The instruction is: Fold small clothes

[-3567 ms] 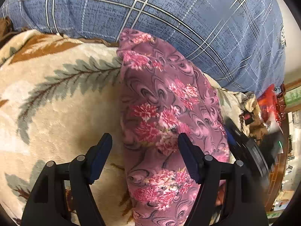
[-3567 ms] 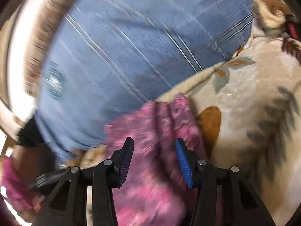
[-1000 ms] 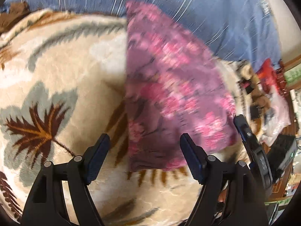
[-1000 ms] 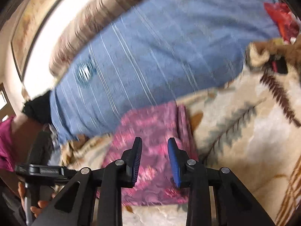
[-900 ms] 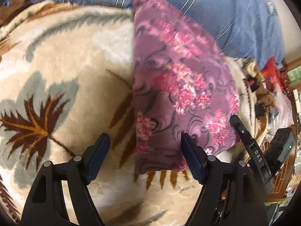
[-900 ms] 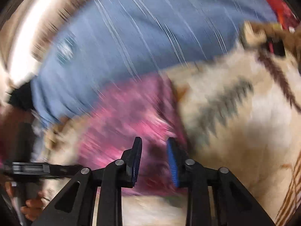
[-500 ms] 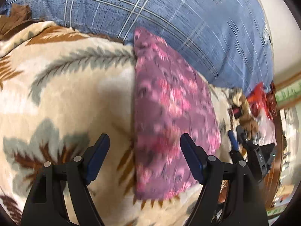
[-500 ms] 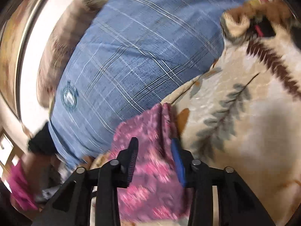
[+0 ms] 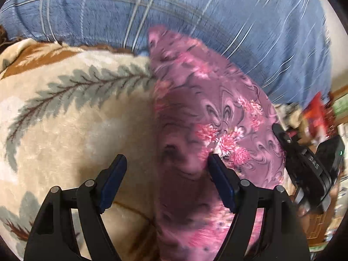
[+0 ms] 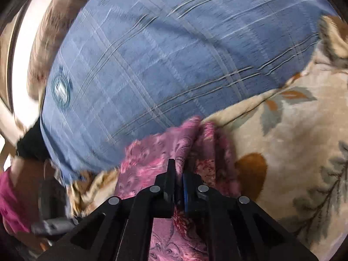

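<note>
Your left hand-held gripper (image 9: 166,174) stands wide open, holding nothing, its jaws straddling the left edge of the purple floral garment (image 9: 208,117). That garment is folded into a long narrow strip, mauve with pink flowers and dark swirls, lying on the cream leaf-patterned blanket (image 9: 65,117). Its long axis runs away from you, far tip against the blue plaid pillow (image 9: 195,10). Your right hand-held gripper (image 10: 178,174) has just been closing and now pinches a raised fold of the garment. Its side reads "DAS", possibly part of a longer word.
</note>
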